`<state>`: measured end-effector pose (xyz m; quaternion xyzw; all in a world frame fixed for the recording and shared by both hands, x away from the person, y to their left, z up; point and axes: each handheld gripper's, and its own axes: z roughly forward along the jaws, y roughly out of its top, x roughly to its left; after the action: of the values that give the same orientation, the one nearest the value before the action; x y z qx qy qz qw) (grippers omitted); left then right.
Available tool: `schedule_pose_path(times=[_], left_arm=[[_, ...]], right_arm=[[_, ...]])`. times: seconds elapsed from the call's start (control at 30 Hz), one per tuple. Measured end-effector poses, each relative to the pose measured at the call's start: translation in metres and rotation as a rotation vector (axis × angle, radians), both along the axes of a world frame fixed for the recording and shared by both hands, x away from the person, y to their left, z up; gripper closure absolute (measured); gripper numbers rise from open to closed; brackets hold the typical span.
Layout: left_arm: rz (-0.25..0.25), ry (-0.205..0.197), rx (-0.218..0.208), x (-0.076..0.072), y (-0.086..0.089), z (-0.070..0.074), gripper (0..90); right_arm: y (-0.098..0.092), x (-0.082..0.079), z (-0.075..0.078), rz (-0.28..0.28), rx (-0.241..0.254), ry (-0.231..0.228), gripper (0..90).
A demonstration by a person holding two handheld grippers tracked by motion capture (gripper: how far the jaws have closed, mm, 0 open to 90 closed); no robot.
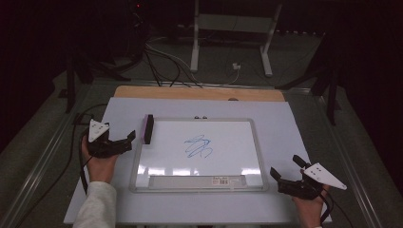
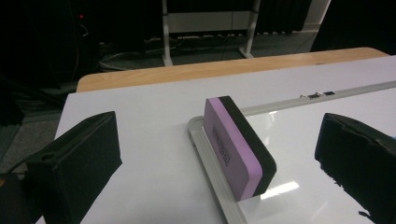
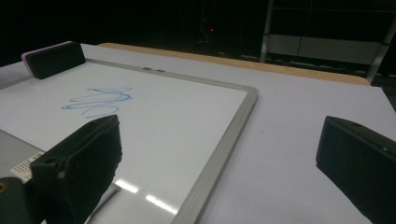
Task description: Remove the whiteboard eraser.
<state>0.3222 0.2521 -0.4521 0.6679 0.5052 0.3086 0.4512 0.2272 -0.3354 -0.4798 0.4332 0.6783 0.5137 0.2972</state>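
Your left gripper [image 1: 124,140] hovers with jaws wide, just left of the eraser [image 1: 148,128], which stands on edge at the whiteboard's [image 1: 256,142] top-left corner. It looks light and foam-soft: pinch its long flat faces. Your right gripper [image 1: 285,172], jaws wide, waits right of the whiteboard.

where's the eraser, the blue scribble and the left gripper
eraser [image 2: 233,154], left gripper view, on its purple side face
blue scribble [image 1: 198,146], high view, middle of the marks on the whiteboard
left gripper [image 1: 132,138], high view, between the tips of its open jaws
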Motion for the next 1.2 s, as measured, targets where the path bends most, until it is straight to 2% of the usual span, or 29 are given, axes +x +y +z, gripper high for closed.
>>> schedule_pose_path(times=[0.27,0.57,0.97,1.2], left_arm=[[0.005,0.024,-0.01,0.014,-0.004,-0.004,1.3],[0.006,0.051,-0.002,0.031,-0.011,-0.009,1.3],[0.007,0.08,-0.015,0.043,-0.015,-0.015,1.3],[0.027,0.099,-0.031,0.049,-0.014,-0.02,1.3]], right_arm=[[0.0,0.0,0.0,0.001,-0.001,0.0,0.8],[0.0,0.0,0.0,0.003,-0.003,0.0,0.8],[0.0,0.001,0.0,0.007,-0.002,0.002,0.8],[0.001,0.001,-0.001,0.012,-0.004,0.005,0.8]])
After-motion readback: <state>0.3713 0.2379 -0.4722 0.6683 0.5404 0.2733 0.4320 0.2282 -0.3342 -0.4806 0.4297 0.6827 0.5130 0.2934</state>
